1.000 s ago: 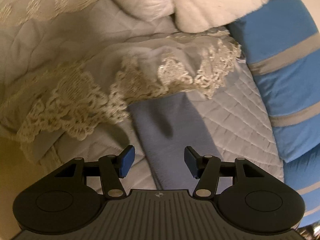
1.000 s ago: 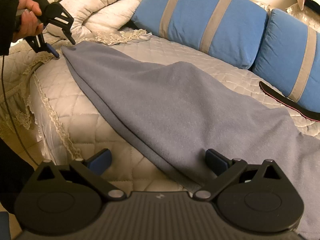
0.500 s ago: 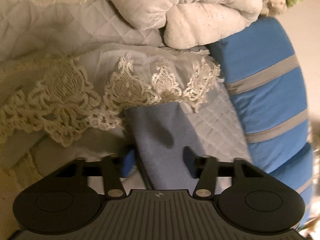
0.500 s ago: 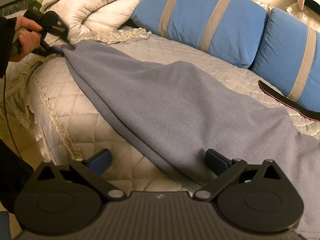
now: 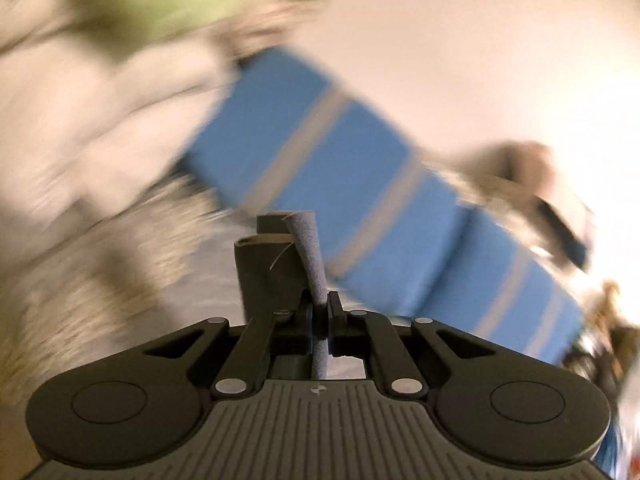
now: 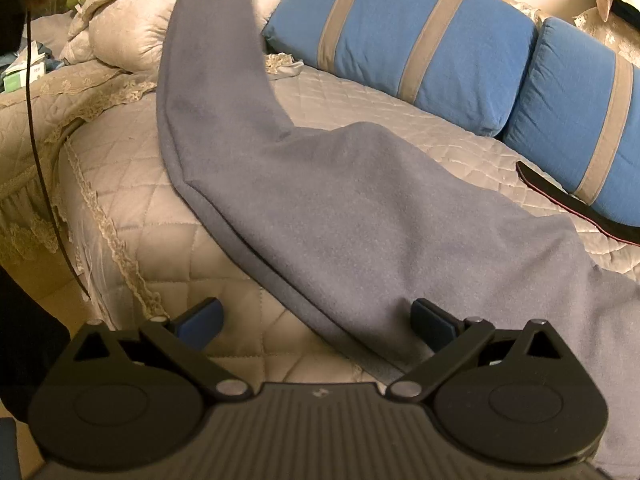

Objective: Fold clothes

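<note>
Setting: home bedroom. Evidence: bed with quilted, lace-edged bedspread (image 6: 208,240); two blue bolster pillows with grey stripes (image 6: 400,40); bundled white duvet (image 6: 120,36); cream wall (image 5: 460,60).

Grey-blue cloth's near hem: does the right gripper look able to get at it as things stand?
Probably yes. The right gripper is open, its jaws straddling the near hem of the grey-blue cloth on the quilted bed, with nothing between. The left gripper holds the far corner up.

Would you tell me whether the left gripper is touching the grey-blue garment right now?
Touching. The left wrist view shows the left gripper shut on a pinched strip of the grey-blue garment, which sticks out between its closed pads.
</note>
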`<action>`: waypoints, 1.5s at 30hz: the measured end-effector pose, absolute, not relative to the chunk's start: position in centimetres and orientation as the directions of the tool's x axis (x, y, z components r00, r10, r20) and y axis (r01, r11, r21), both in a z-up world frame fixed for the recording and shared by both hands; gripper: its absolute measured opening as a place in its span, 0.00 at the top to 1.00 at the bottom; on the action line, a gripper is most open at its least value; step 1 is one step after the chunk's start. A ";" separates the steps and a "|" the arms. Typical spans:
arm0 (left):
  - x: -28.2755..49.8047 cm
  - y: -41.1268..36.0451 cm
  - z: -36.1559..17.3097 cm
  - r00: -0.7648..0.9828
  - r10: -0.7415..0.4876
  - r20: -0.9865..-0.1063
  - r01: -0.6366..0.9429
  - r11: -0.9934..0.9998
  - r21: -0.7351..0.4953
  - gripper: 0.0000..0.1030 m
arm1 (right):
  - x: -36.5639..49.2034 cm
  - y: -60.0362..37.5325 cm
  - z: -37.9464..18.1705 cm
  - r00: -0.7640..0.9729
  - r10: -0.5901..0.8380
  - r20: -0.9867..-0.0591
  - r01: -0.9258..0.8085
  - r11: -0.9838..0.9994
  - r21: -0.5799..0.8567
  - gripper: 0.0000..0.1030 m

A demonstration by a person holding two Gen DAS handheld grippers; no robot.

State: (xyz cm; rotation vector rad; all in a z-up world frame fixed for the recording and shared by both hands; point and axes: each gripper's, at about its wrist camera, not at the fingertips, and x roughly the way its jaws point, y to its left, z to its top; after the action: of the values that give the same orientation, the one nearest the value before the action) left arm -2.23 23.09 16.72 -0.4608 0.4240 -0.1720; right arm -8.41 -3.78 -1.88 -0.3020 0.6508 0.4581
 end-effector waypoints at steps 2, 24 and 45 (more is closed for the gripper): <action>-3.4 19.8 17.9 0.887 -0.328 -0.325 0.177 0.892 -0.416 0.95 | -8.4 -3.7 -1.9 0.702 0.310 -0.641 -0.496 0.859 -0.127 0.00; -3.1 3.0 13.9 0.666 -0.611 -0.428 0.578 0.785 -0.222 0.19 | -9.3 -5.0 -0.8 0.697 0.385 -0.604 -0.513 0.857 -0.046 0.00; -0.2 7.9 11.9 0.771 -0.397 -0.498 0.428 0.902 -0.056 0.18 | -8.9 -7.6 -1.9 0.895 0.113 -0.432 -0.395 0.650 -0.649 0.00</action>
State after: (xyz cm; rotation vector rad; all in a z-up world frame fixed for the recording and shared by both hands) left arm -0.19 7.86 11.90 0.0623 0.5263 -0.4478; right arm -8.92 -7.60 -1.88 -0.8165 0.3725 0.2964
